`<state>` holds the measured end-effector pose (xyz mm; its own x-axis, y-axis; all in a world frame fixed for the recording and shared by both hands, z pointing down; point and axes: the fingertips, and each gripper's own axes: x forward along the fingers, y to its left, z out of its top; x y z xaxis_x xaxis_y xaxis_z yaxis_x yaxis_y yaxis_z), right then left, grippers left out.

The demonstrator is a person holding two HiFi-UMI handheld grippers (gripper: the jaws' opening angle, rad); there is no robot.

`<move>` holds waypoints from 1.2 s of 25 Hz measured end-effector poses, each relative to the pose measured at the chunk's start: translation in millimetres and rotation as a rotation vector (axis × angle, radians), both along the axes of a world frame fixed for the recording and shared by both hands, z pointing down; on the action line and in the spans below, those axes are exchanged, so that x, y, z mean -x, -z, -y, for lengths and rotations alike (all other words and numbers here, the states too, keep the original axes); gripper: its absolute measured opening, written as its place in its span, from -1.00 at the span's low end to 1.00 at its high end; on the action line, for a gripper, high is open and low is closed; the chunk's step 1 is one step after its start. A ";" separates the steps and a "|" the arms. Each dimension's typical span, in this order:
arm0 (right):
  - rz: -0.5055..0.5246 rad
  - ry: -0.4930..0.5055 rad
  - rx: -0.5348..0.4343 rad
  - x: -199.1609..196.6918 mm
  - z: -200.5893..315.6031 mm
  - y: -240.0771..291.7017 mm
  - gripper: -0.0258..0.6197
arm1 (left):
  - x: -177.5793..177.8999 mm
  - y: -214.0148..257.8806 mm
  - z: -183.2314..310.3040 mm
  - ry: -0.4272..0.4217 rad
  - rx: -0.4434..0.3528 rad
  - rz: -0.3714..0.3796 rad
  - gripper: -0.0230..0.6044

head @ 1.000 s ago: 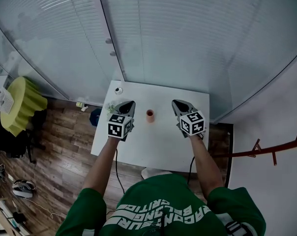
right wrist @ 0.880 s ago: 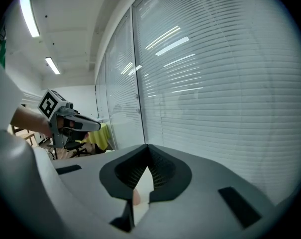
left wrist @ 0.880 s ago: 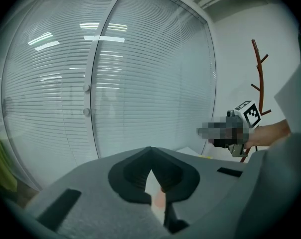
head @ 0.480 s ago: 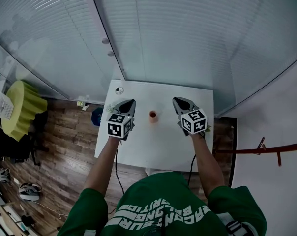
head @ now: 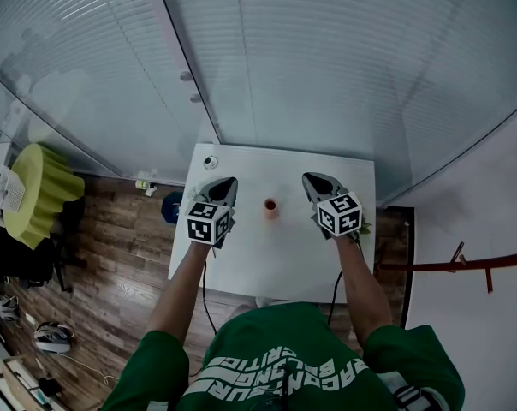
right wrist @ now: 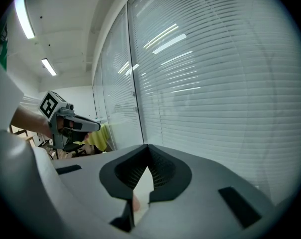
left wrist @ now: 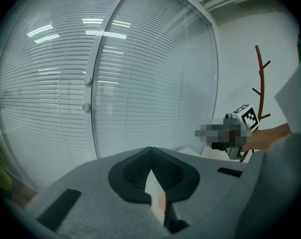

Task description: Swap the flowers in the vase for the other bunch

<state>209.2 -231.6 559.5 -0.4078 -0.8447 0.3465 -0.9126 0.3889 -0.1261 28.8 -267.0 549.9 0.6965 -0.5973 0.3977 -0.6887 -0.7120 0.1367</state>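
Vase (head: 270, 207) in the head view: small and orange, upright on the white table (head: 267, 264), between the left gripper (head: 227, 181) and the right gripper (head: 309, 179) and apart from both. Any flowers are too small to make out. Both grippers point toward the blinds (head: 327, 58).

In the left gripper view, its fingers (left wrist: 133, 173) meet tip to tip and hold nothing. The right gripper (left wrist: 225, 133) shows off to the right.

In the right gripper view, its fingers (right wrist: 125, 173) are likewise closed and empty, and the left gripper (right wrist: 93, 126) shows at left.
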 end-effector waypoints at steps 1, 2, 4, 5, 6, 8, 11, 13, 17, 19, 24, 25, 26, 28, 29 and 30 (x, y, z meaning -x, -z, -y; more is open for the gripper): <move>0.000 0.000 -0.001 0.4 1.2 -0.6 -0.88 | 0.8 -0.5 0.8 0.000 -0.001 0.000 -0.91; 0.001 0.001 -0.001 1.0 2.4 -1.2 -0.88 | 1.8 -1.3 1.7 0.001 -0.003 0.000 -0.91; 0.003 0.001 -0.002 1.7 4.1 -1.9 -0.88 | 4.1 -2.0 3.5 0.004 -0.003 0.000 -0.91; 0.004 0.001 -0.001 2.0 4.6 -1.6 -0.88 | 5.2 -1.5 4.3 0.006 -0.004 -0.002 -0.91; 0.006 0.001 -0.001 2.2 5.1 -0.8 -0.88 | 6.2 -0.6 5.1 0.008 -0.004 -0.003 -0.91; 0.007 0.003 -0.003 2.7 6.4 1.7 -0.88 | 7.6 0.6 6.6 0.011 -0.004 -0.006 -0.91; 0.006 0.002 -0.010 3.1 7.7 4.1 -0.88 | 7.8 -1.5 8.9 0.012 -0.004 -0.009 -0.91; 0.007 0.000 -0.006 2.6 3.6 4.0 -0.88 | 7.1 -3.1 8.2 0.010 -0.002 -0.009 -0.91; 0.006 -0.003 0.001 0.2 -2.7 3.2 -0.88 | 6.9 -0.8 9.0 0.009 -0.007 -0.015 -0.91; 0.005 -0.005 0.005 -0.5 -2.8 1.6 -0.88 | 8.7 0.6 10.8 0.010 -0.013 -0.021 -0.91; 0.006 -0.008 0.015 8.5 -1.2 0.4 -0.88 | 24.6 2.1 13.9 0.019 -0.020 -0.031 -0.91; 0.005 -0.007 0.017 13.3 -0.3 1.6 -0.88 | 30.7 3.2 15.0 0.023 -0.021 -0.034 -0.91; 0.004 -0.005 0.017 18.7 1.2 3.1 -0.88 | 37.6 4.5 16.6 0.027 -0.022 -0.037 -0.91; 0.000 -0.002 0.017 30.6 5.3 6.2 -0.88 | 51.5 6.5 20.6 0.037 -0.023 -0.044 -0.91; -0.002 0.000 0.016 37.4 7.2 7.7 -0.88 | 58.8 7.1 22.2 0.041 -0.023 -0.047 -0.91; -0.005 0.002 0.015 45.0 8.9 9.1 -0.88 | 66.7 7.4 23.5 0.044 -0.024 -0.049 -0.91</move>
